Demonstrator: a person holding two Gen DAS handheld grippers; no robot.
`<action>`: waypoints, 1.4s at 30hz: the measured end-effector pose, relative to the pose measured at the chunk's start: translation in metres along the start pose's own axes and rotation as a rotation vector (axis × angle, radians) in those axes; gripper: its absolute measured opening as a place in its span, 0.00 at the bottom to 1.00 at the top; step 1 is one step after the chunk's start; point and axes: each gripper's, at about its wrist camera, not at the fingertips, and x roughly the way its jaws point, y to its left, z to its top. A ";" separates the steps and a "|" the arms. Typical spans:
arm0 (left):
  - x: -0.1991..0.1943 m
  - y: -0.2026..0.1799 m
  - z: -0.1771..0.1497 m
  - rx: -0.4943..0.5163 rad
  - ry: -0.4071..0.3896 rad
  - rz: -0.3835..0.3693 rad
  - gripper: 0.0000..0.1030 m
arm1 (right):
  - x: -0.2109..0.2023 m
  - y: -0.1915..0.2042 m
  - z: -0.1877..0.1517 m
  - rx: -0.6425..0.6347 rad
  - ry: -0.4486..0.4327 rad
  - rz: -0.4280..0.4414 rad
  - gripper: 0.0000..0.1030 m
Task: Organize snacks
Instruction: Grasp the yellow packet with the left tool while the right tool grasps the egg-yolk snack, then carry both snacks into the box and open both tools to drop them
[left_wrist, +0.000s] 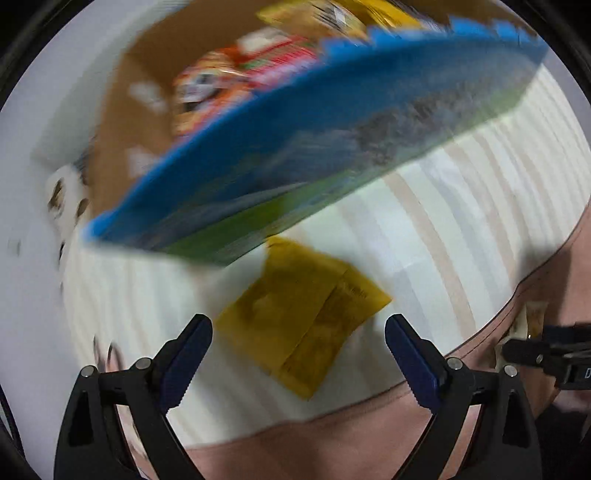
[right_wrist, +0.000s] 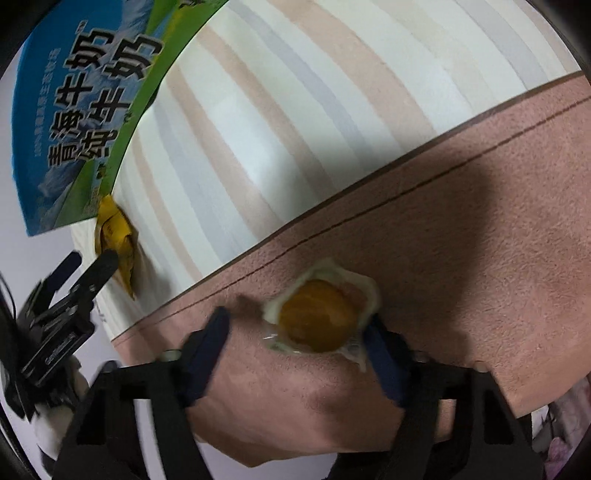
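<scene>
A flat yellow packet lies on the striped cloth, just ahead of my left gripper. That gripper is open, pointing down, with its fingers wide on either side of the packet's near end. In the right wrist view a round orange snack in a clear wrapper rests on the pink surface between the fingers of my right gripper. The right finger touches the wrapper's edge and the left finger stands apart from it. The left gripper and the yellow packet also show there.
A blue and green milk carton box stands close behind the yellow packet. It holds several colourful snack bags between brown cardboard walls. The striped cloth meets a pink mat. My right gripper sits at the right edge.
</scene>
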 end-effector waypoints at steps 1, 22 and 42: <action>0.005 -0.003 0.004 0.023 0.012 -0.019 0.93 | 0.001 -0.001 -0.001 0.000 -0.001 -0.005 0.60; 0.019 -0.006 -0.103 -0.596 0.163 -0.324 0.63 | -0.010 0.015 0.016 -0.176 0.069 -0.070 0.63; 0.021 -0.077 -0.151 -0.595 0.154 -0.332 0.74 | -0.001 0.056 -0.004 -0.621 0.038 -0.367 0.50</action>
